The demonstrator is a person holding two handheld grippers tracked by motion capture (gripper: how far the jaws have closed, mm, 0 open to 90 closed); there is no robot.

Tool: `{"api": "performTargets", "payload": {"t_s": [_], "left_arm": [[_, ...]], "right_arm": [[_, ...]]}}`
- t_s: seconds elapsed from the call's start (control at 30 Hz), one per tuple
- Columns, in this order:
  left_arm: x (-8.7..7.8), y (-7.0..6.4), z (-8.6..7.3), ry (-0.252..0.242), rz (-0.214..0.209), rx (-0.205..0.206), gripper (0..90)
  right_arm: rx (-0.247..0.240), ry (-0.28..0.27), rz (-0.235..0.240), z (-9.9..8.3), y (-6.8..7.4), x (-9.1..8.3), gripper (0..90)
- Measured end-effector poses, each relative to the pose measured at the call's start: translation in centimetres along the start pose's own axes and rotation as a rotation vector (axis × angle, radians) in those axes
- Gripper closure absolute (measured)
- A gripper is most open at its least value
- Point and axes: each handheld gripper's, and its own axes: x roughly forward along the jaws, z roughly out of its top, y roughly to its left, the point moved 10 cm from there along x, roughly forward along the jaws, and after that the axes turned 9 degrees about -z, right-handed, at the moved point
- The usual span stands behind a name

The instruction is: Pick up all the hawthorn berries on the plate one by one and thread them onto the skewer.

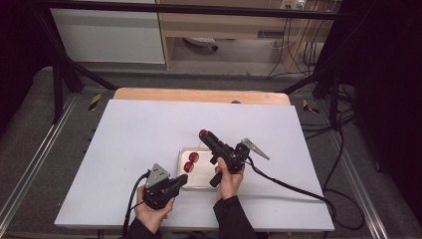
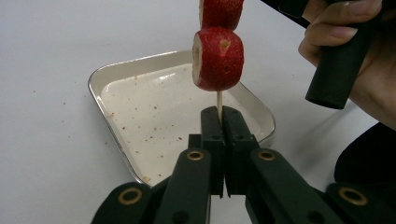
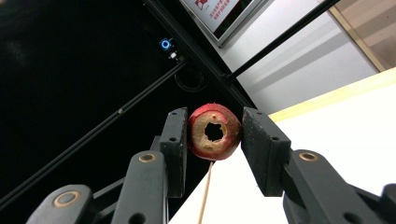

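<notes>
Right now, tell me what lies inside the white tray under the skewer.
The white tray holds scattered reddish crumbs on its floor. Its near corner is hidden behind the left hand-held gripper, which clamps the skewer carrying two red fruit pieces.

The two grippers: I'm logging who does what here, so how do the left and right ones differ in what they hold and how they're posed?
The left gripper is shut on a thin wooden skewer carrying red fruit pieces above the tray; the right gripper clamps one loose red fruit piece with a hole through its core. The left jaws meet almost fully; the right stand apart around the fruit. The right is raised and angled away from the tray. Both are hand-held, with black jaws.
</notes>
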Motion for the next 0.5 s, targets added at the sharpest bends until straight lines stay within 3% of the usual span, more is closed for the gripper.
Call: {"api": "performTargets", "payload": {"t_s": [0.5], "left_arm": [[0.23,0.00,0.52,-0.014,0.005,-0.005,88.4]], "right_arm": [[0.008,0.019,0.004,-0.59,-0.01,-0.03,62.2]]}}
